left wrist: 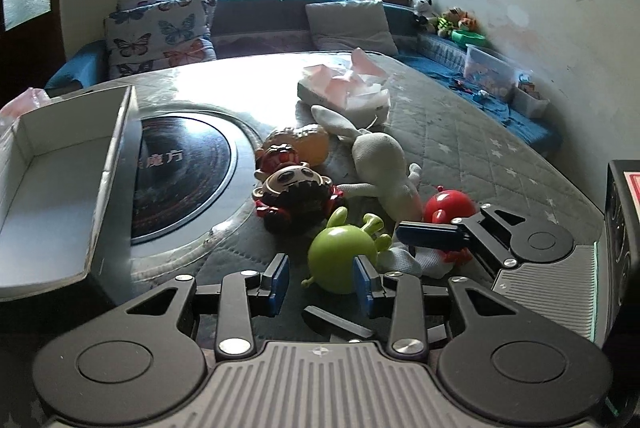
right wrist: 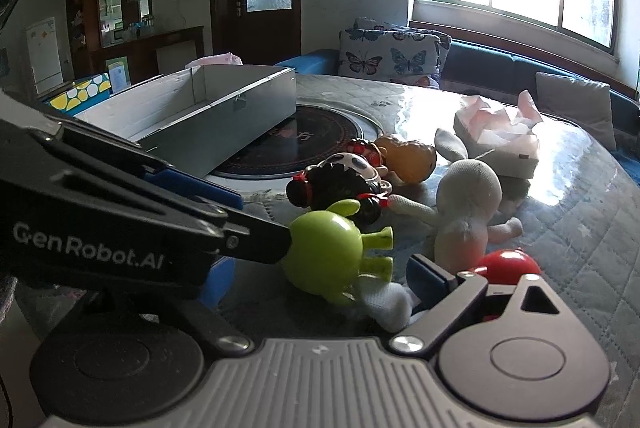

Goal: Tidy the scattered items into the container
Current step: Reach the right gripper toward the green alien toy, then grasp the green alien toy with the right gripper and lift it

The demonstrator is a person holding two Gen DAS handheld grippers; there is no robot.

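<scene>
Straddling the green toy, the left tongs gape wide, pads not yet touching it. Right tongs sit just beside it, spread unclear. Box lies well apart.

green toy on quilt; box open; toys clustered

Six toys sit beside the open box: one green figure, one red figure, one white plush rabbit. Add one skull-faced doll, one red-capped doll (half hidden) and one orange toy. Beyond them from the box, one tissue pack, and two grippers.
</scene>
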